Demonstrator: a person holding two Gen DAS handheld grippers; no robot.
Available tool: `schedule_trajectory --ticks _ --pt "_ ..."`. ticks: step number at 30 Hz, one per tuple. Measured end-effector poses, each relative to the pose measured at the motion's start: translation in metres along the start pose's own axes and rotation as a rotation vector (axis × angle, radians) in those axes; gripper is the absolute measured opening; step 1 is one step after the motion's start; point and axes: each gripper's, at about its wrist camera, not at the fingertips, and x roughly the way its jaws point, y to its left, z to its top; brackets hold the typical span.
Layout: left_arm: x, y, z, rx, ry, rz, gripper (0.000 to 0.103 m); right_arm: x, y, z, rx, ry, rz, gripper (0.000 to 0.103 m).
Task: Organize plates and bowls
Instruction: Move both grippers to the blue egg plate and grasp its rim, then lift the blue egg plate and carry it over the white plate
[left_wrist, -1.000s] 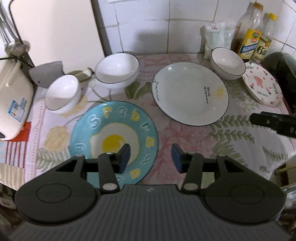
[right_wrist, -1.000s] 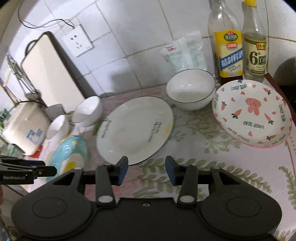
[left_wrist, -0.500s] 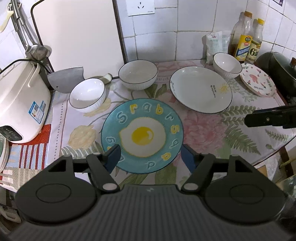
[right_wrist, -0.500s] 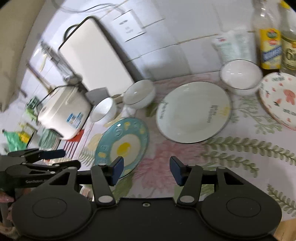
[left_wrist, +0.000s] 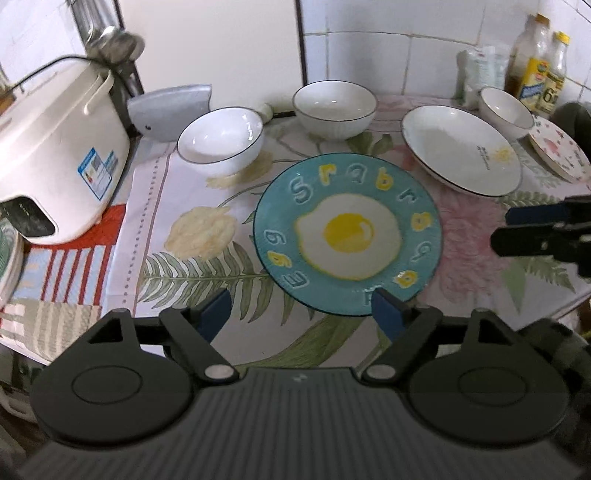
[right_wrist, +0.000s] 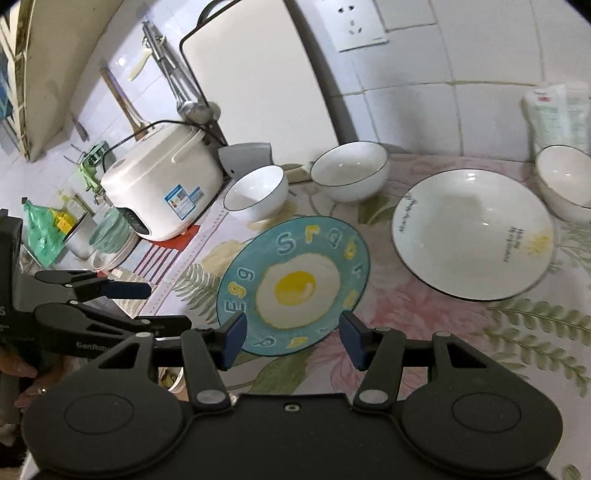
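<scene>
A blue plate with a fried-egg picture (left_wrist: 347, 236) (right_wrist: 295, 280) lies on the flowered cloth at the front. Behind it stand white bowls (left_wrist: 221, 140) (left_wrist: 334, 107) (left_wrist: 506, 110), a large white plate (left_wrist: 458, 147) (right_wrist: 472, 232) and a pink-patterned plate (left_wrist: 557, 151). My left gripper (left_wrist: 301, 312) hovers at the blue plate's near rim, its jaws opening and touching nothing. My right gripper (right_wrist: 293, 336) is open over the same rim, also holding nothing. It enters the left wrist view from the right (left_wrist: 535, 229).
A white rice cooker (left_wrist: 55, 155) stands at the left on a striped cloth. A grey cleaver blade (left_wrist: 170, 107) leans behind the bowls by a white cutting board (right_wrist: 258, 74). Sauce bottles (left_wrist: 535, 74) and a dark pot (left_wrist: 576, 118) fill the back right corner.
Both grippers have swung left, bringing the blue plate to the middle of both views. The left jaws have spread much wider; the right jaws opened a little.
</scene>
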Motion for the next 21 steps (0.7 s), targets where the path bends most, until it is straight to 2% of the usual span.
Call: schedule_trajectory --ticks 2,6,12,18,21 --pt "0.010 0.006 -0.005 -0.022 -0.015 0.014 0.086 0.014 -0.002 -0.002 -0.011 -0.002 -0.017 0.061" --pt "0.027 0.016 -0.011 -0.095 -0.020 0.026 0.086 0.045 -0.016 -0.009 -0.031 0.000 0.013 0.061" --pt "0.051 0.026 -0.012 -0.196 -0.007 -0.023 0.085 0.076 -0.029 -0.013 -0.011 0.026 -0.003 0.061" --pt "0.077 0.028 -0.012 -0.256 0.018 -0.030 0.080 0.094 -0.037 -0.013 0.045 0.025 -0.015 0.060" --pt "0.086 0.029 -0.012 -0.267 0.028 -0.029 0.072 0.098 -0.038 -0.013 0.049 0.015 -0.018 0.060"
